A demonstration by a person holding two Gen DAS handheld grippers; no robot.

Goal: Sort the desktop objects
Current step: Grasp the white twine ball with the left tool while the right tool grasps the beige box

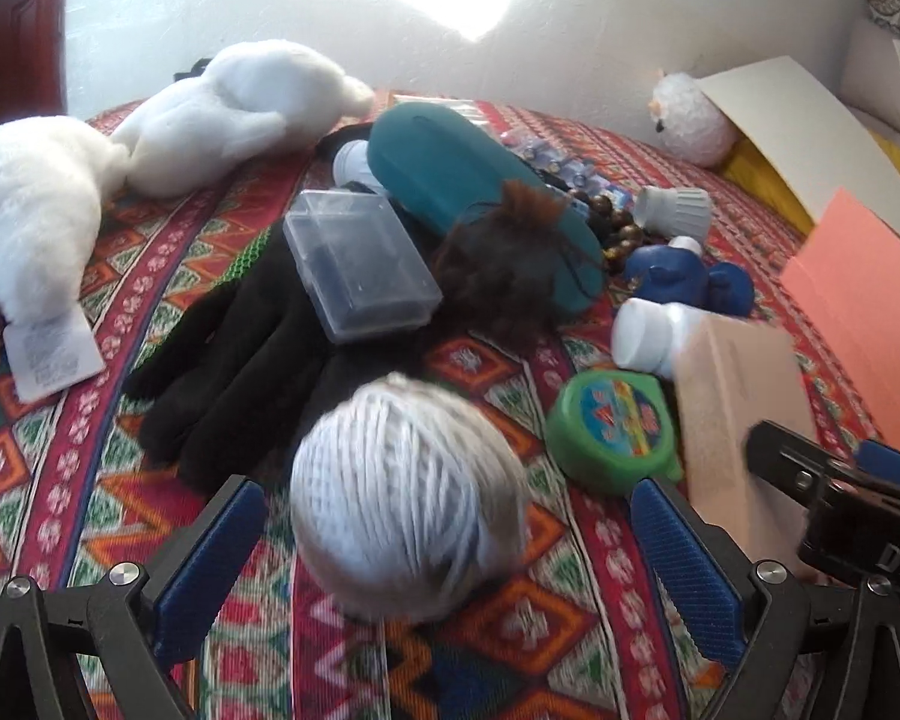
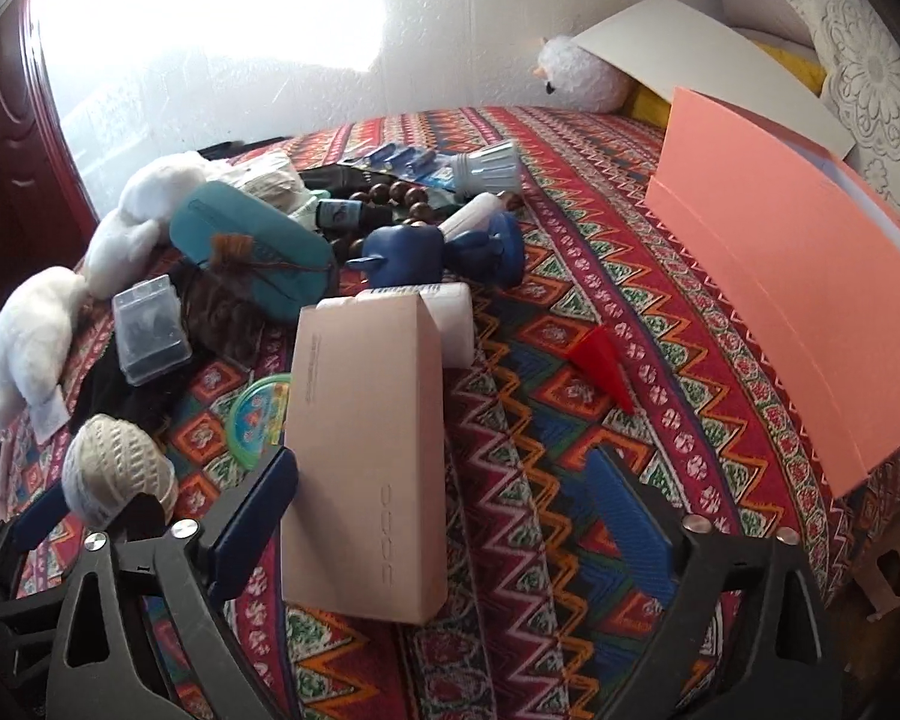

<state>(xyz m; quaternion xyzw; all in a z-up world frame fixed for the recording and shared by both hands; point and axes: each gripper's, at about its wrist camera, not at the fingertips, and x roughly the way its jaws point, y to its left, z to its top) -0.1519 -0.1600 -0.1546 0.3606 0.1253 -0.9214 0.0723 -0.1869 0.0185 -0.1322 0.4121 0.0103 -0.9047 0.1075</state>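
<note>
Left gripper point(image 1: 444, 546), jaws apart around yarn ball point(image 1: 408, 498); right gripper point(image 2: 444, 516) apart, pink box point(image 2: 366, 450) between, seemingly ungripped. Risk: round ball rolling away, lower centre.

White yarn ball point(image 1: 408, 498) near left; pink box point(image 2: 366, 450) lying flat just right; cluttered pile point(image 1: 450, 228) beyond.

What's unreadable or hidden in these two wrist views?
- Clear plastic case, left wrist view: contents dark, unidentifiable.
- Yarn ball, left wrist view: blurred.
- Pink box, right wrist view: side print too small to read.
- White bottle, right wrist view: mostly hidden behind the pink box.
- Wall, right wrist view: washed out by glare.
</note>
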